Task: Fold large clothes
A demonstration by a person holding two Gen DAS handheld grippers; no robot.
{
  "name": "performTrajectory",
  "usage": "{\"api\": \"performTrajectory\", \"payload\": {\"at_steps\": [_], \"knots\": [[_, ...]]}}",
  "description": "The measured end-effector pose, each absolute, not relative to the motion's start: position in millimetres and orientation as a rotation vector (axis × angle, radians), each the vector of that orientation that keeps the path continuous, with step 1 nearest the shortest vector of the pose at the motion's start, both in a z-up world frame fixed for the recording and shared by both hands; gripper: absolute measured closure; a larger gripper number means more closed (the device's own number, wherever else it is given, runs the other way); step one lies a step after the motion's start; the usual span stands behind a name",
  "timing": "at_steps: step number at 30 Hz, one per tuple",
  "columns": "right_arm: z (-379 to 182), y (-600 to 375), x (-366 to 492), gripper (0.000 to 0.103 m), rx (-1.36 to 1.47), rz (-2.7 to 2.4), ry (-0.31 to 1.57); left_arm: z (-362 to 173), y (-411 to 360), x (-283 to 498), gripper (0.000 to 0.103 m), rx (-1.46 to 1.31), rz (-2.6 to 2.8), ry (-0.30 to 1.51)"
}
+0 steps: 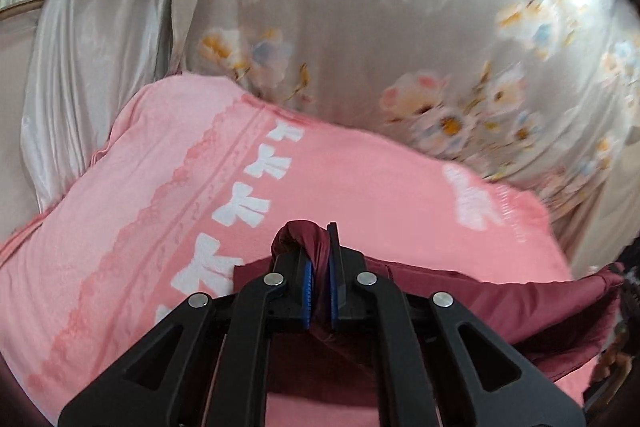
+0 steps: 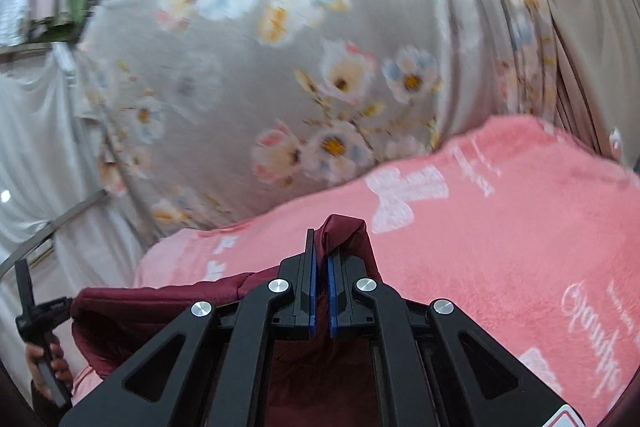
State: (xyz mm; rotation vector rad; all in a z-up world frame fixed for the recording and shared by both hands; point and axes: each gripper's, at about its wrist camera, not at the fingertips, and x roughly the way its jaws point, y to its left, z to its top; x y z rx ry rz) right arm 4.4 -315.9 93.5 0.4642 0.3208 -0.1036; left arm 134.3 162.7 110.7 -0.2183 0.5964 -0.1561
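Left wrist view: the left gripper (image 1: 320, 247) was clamped narrow on a bunched fold of the maroon garment (image 1: 480, 303), w/ cloth pinched between the blue pads (image 1: 307, 291) and a rolled knot of fabric poking out past the fingertips. The rest of the garment spread to the right and down under the gripper, lying over the pink blanket (image 1: 160, 187). That blanket had white bow prints and a lace-like band running along it. Behind it hung a grey floral curtain (image 1: 360, 27), blurred, and at left a shiny pale drape (image 1: 92, 39) beside it.

Right wrist view: the right gripper (image 2: 321, 251) was also closed narrow on the maroon garment (image 2: 160, 311); a peak of fabric stood up just right of the fingertips, and the cloth seemed to run down between the blue pads (image 2: 331, 291), though the gap itself was dark and hard to read. The garment stretched off to the left, hanging above the pink blanket (image 2: 500, 227), which carried white bows and script lettering. At far left, the person's left hand (image 2: 44, 363) gripped the handle of the other tool. The floral curtain (image 2: 280, 47) filled the bkgd, blurred.
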Motion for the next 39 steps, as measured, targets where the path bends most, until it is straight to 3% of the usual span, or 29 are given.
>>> {"api": "performTrajectory", "payload": {"at_steps": [5, 14, 19, 25, 28, 30, 32, 34, 39], "knots": [[19, -336, 108, 0.099, 0.521, -0.214, 0.487, 40, 123, 241, 0.096, -0.101, -0.04, 0.768], [-79, -353, 180, 0.099, 0.537, -0.302, 0.68, -66, 97, 316, 0.091, -0.031, 0.033, 0.93], [-105, -356, 189, 0.098, 0.567, -0.302, 0.724, -87, 91, 322, 0.089, -0.042, 0.013, 0.899], [-94, -360, 185, 0.09, 0.592, -0.27, 0.723, -86, 100, 331, 0.087, -0.115, -0.031, 0.907], [-52, -362, 155, 0.074, 0.581, -0.272, 0.622, -68, 124, 325, 0.074, -0.189, -0.084, 0.931], [-20, -351, 134, 0.055, 0.518, -0.283, 0.547, -42, 147, 309, 0.044, -0.239, -0.103, 0.882], [7, -322, 127, 0.047, 0.414, -0.225, 0.512, -12, 159, 291, 0.023, -0.184, 0.0, 0.767], [11, -288, 146, 0.042, 0.336, -0.125, 0.584, 16, 158, 277, 0.022, -0.116, 0.031, 0.677], [-29, -205, 211, 0.044, 0.203, 0.042, 0.778, 36, 118, 266, 0.022, -0.076, -0.076, 0.713]]}}
